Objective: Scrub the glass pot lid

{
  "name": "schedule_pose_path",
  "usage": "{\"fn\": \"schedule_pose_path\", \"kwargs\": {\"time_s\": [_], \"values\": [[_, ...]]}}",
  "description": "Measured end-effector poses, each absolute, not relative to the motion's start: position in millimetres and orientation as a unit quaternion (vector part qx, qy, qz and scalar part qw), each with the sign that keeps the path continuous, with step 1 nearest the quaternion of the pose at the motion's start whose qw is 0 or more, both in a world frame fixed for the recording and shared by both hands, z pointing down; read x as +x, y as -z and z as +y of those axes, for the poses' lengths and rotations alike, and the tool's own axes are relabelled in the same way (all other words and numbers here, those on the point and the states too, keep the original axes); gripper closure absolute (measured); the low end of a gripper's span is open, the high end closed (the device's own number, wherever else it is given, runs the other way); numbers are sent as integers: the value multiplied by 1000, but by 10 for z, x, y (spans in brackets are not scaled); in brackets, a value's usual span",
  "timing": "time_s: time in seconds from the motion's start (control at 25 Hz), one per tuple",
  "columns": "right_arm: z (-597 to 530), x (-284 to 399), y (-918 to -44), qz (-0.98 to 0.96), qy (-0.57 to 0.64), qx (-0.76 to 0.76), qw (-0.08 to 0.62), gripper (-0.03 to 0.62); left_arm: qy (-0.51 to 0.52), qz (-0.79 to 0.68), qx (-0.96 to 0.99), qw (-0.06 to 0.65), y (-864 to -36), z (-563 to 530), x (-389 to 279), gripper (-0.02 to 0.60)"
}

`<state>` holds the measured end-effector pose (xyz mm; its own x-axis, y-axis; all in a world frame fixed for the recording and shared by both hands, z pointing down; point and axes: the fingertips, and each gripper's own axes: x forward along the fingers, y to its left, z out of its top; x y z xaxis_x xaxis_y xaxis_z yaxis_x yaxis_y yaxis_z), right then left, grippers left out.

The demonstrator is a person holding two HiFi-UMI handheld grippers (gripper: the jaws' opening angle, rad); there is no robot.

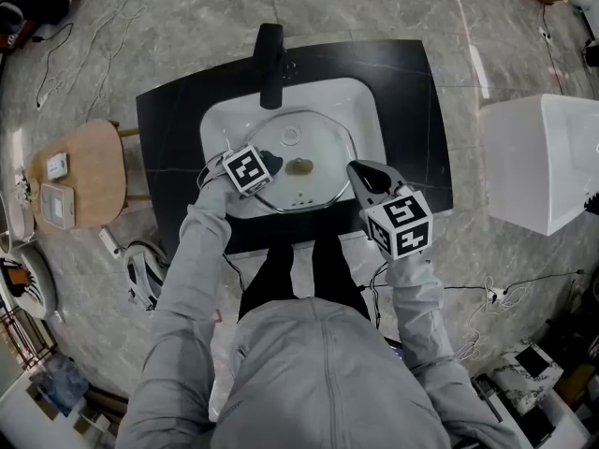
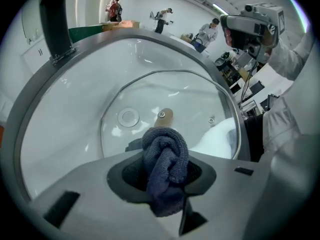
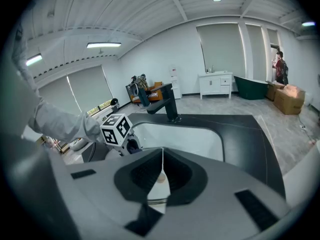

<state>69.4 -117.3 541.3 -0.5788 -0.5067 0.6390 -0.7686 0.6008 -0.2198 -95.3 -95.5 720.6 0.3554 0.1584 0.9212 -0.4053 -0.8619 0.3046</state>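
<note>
Two claws over sink (image 1: pixel 360 101) | glass lid (image 1: pixel 314 171) lies in basin | left claw (image 1: pixel 269 165) clenched on cloth (image 2: pixel 165 159) at lid's left edge | right claw (image 1: pixel 367 178) closed, empty, by right rim | scrub barely begun, we judge | next we press cloth down, rub.

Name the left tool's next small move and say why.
Probably press the dark blue knitted cloth in the left tool onto the round glass pot lid beside its brown knob and start rubbing. The cloth is clamped and poised over the glass, and the right tool grips the lid's rim, steadying it in the white sink.
</note>
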Motion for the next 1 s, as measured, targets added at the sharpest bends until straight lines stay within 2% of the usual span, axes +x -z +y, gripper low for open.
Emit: {"fn": "schedule_pose_path", "kwargs": {"time_s": [1.0], "values": [[-1245, 992, -5675, -843, -276, 372, 274, 565, -537, -281, 752, 260, -7744, -1657, -934, 451]]}}
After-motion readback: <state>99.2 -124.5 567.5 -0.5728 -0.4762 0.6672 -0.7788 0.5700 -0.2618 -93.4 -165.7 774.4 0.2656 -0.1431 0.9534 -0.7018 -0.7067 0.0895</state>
